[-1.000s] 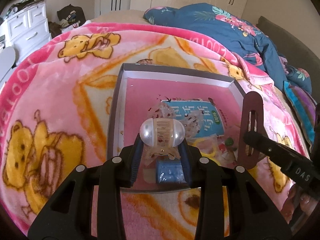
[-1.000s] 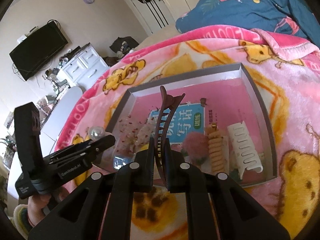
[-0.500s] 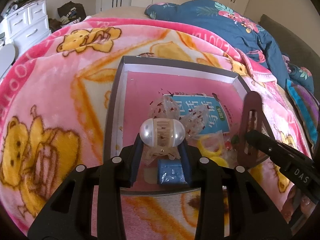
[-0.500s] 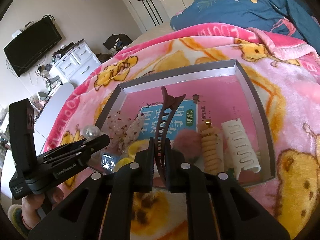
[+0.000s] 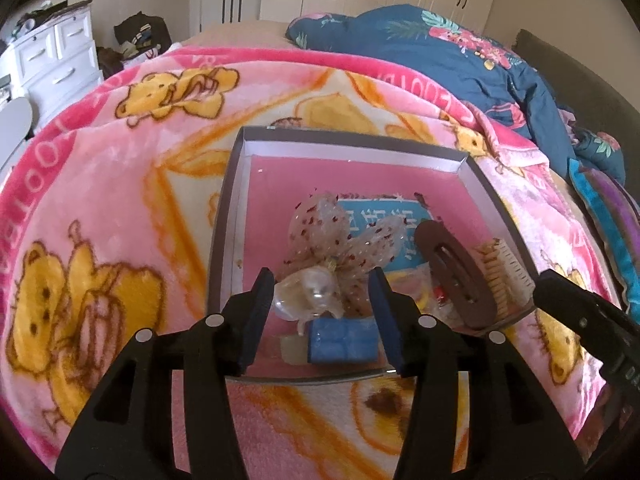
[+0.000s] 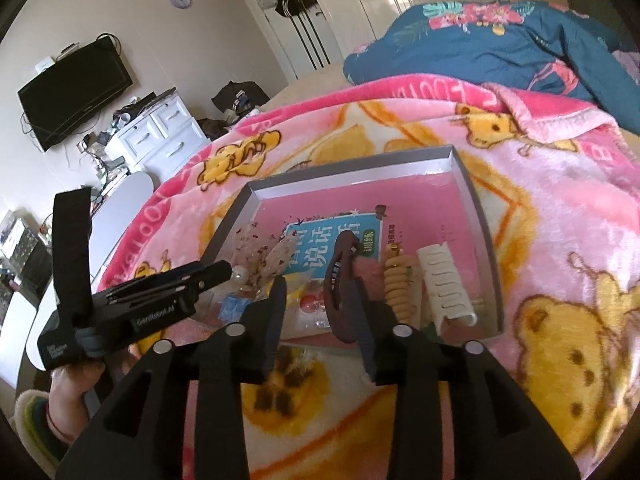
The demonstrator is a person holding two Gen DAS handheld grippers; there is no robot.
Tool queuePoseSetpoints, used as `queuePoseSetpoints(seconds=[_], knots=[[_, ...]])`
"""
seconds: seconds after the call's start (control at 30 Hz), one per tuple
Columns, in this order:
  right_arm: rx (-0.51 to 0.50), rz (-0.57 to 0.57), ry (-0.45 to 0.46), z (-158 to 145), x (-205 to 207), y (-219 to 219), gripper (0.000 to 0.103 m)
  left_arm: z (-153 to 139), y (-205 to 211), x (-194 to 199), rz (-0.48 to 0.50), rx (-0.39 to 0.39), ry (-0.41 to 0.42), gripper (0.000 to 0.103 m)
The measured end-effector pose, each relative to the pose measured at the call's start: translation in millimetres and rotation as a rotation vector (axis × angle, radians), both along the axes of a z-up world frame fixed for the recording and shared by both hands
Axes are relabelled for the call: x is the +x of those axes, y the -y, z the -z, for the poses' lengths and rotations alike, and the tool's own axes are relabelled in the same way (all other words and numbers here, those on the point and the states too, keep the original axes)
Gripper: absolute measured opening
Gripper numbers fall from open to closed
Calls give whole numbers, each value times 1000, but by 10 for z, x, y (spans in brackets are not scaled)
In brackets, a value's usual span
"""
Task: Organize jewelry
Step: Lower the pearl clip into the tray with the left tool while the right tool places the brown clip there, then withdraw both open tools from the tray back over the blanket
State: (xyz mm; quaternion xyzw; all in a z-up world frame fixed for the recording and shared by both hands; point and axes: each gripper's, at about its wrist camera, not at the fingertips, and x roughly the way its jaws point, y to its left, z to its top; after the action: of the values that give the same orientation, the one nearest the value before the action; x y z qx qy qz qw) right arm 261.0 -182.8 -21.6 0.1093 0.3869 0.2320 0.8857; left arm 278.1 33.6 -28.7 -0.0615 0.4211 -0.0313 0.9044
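Observation:
A shallow grey box (image 5: 224,216) with a pink floor lies on the bed and holds hair accessories. My left gripper (image 5: 322,300) is open over its near left corner; the pearl hair clip (image 5: 310,294) lies in the box between the fingers, by a sheer spotted bow (image 5: 340,240) and a blue square (image 5: 344,340). My right gripper (image 6: 322,312) is open at the box's near edge; the dark brown claw clip (image 6: 340,280) leans against its right finger (image 6: 366,328) inside the box. The brown clip also shows in the left wrist view (image 5: 456,276).
The box (image 6: 476,216) also holds a blue card (image 6: 340,240), a tan spiral hair tie (image 6: 396,288), a white claw clip (image 6: 444,284) and a pink pompom. A pink bear blanket (image 5: 100,208) covers the bed, a blue duvet (image 5: 460,52) behind. A white dresser (image 6: 160,136) stands left.
Both grippers have opened. The pearl clip has dropped from the left gripper into the box, and the brown claw clip has been let go by the right gripper and tilted.

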Motion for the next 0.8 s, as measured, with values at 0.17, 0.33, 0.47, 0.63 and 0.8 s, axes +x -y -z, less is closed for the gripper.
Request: queuePoseSetpoints(seconds=[0.17, 0.33, 0.47, 0.63, 0.8], knots=[[-22, 4, 43, -137, -140, 55, 43, -151, 33, -80, 4, 4, 23, 43], [-47, 2, 85, -272, -289, 86, 51, -309, 50, -191, 4, 0, 43, 44], [-54, 6, 122, -402, -452, 143, 59, -455, 68, -333, 8, 5, 67, 48], [-78, 10, 175, -556, -682, 196, 69, -609, 94, -567, 18, 2, 95, 55], [-96, 19, 219, -671, -908, 241, 80, -717, 150, -799, 32, -3, 114, 65]])
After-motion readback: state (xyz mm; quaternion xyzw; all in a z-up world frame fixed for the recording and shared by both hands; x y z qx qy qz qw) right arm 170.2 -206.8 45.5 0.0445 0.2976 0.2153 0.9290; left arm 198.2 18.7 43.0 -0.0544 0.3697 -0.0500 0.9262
